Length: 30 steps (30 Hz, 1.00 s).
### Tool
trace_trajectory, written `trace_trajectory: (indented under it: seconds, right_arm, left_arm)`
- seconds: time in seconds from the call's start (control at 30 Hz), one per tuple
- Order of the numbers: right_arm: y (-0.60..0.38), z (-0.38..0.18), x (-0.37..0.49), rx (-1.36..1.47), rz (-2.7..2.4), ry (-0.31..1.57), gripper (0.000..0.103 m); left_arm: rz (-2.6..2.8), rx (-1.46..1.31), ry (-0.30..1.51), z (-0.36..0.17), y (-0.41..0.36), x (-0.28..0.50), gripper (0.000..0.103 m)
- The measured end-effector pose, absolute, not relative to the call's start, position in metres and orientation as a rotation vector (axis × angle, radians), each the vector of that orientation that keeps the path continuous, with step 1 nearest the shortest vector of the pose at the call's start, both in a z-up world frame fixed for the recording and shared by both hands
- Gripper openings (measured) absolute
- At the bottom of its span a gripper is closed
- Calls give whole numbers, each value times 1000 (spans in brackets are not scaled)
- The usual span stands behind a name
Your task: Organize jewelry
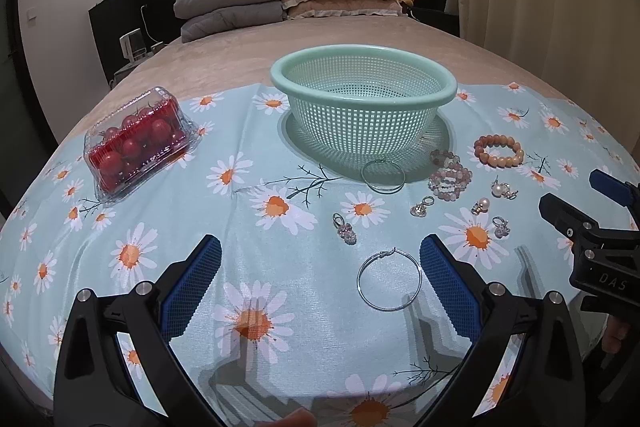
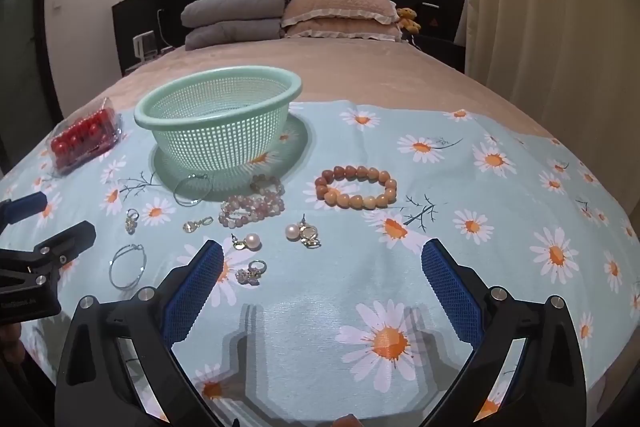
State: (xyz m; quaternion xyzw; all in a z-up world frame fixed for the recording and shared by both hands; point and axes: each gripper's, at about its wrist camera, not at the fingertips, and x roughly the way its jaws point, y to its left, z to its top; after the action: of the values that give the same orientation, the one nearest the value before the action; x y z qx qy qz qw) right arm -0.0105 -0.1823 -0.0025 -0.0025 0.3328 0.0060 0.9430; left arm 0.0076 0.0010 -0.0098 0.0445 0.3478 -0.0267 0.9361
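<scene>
**Jewelry spread on a daisy cloth, both grippers wide and empty**

On a bed, a pale blue daisy-print cloth (image 1: 248, 131) carries the whole scene. At far left lies a clear box of cherry tomatoes (image 1: 136, 143), well apart from the rest. Near the middle stands an upright mint-green mesh basket (image 1: 362, 75), nothing visible inside it. Touching its front shadow lies a thin silver hoop earring (image 1: 383, 177); a second hoop (image 1: 389, 279) lies nearer the camera, between the blue pads of the left gripper (image 1: 320, 283), whose jaws stand fully apart and hold nothing. To the right of the basket sit a coiled pink bead bracelet (image 2: 252, 207) and, further right, an orange bead bracelet (image 2: 356, 187). In front of them small pieces are scattered apart: two pearl earrings (image 2: 248, 241), a ring-like charm (image 2: 252, 271) and several little clasps. The right gripper (image 2: 322, 287) hovers over bare cloth at right, jaws likewise spread wide and empty.
</scene>
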Motion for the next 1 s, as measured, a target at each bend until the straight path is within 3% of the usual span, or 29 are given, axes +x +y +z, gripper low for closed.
trace_trajectory:
  seconds: [1.0]
  right_arm:
    - [-195,-8,-2,15,27,754,95]
  left_arm:
    - [-41,66,781,-19,9,25,97]
